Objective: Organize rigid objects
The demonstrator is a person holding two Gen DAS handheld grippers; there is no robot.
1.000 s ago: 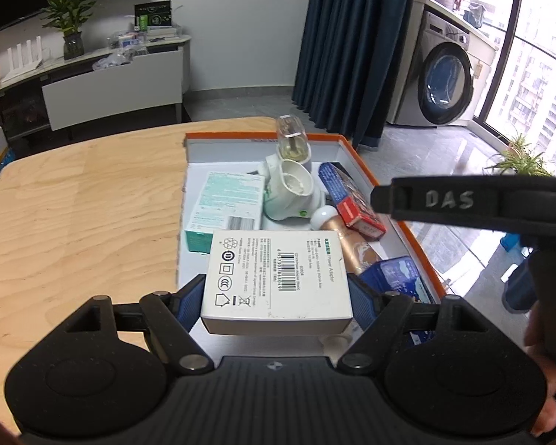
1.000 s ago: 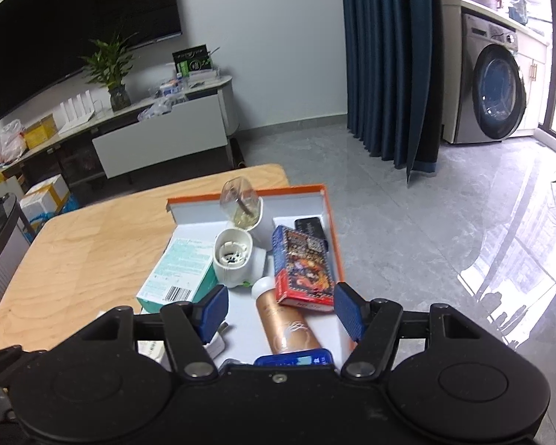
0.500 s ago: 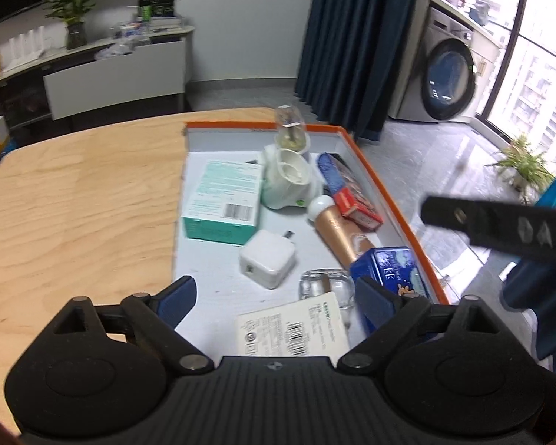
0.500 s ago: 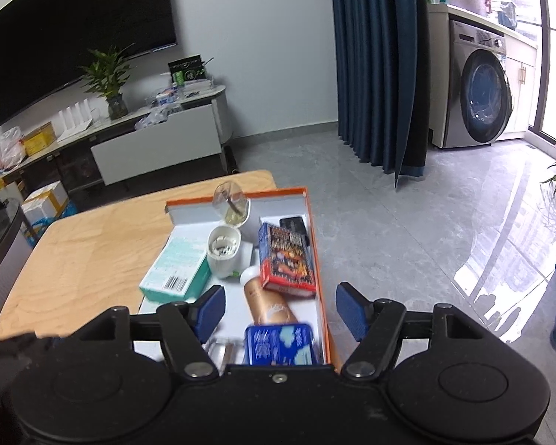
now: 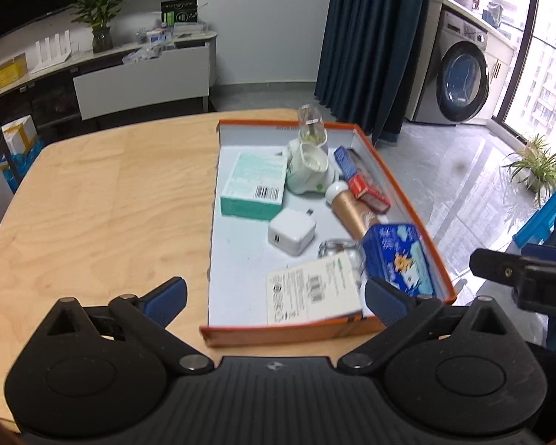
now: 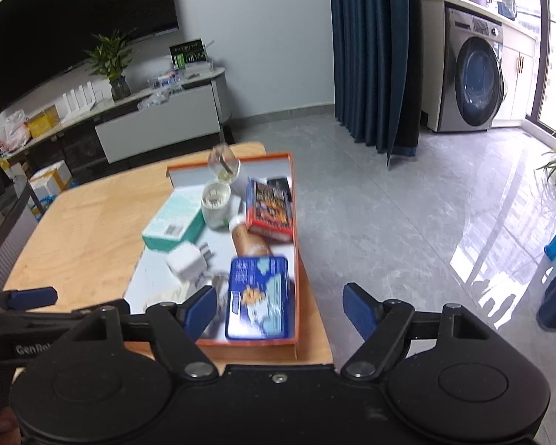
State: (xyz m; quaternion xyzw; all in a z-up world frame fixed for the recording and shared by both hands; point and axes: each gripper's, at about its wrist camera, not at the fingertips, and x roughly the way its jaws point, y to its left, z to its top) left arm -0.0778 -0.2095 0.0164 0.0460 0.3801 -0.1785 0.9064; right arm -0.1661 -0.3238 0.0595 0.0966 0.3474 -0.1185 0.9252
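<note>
My left claw [image 5: 274, 296] stands wide, its blue pads holding nothing and touching nothing; it hangs above the near end of the shallow orange-rimmed cardboard tray [image 5: 404, 196] on the pale plywood table [image 5: 92, 215]; my right claw [image 6: 280, 311] is likewise spread wide and empty, poised over the tray's near right corner, its left pad [image 6: 200, 309] in front of the tray floor and its right pad out over the grey tiled floor [image 6: 407, 222]. All the rigid things lie inside the tray: at 6 o'clock, the flat white box with barcodes and fine print [image 5: 313, 293], its text too blurred to read; at 5 o'clock, just beside it, the blue rectangular tin with cartoon artwork [image 5: 398, 256]; at the centre, the white square plug-in charger [image 5: 292, 231]; at 9 o'clock, the teal-and-white carton with a barcode label [image 5: 254, 185]; toward 12 o'clock, the white round cup-shaped container [image 5: 309, 168] with the clear glass bulb-shaped bottle [image 5: 309, 126] behind it; at 2 o'clock, the red-and-blue printed box [image 5: 359, 181], and beside it the copper-coloured tube with a white cap [image 5: 348, 209]. My right claw's body, seen from the left camera, shows a white "D"; my left claw's, seen from the right camera, reads "GenRob", cut off.
</note>
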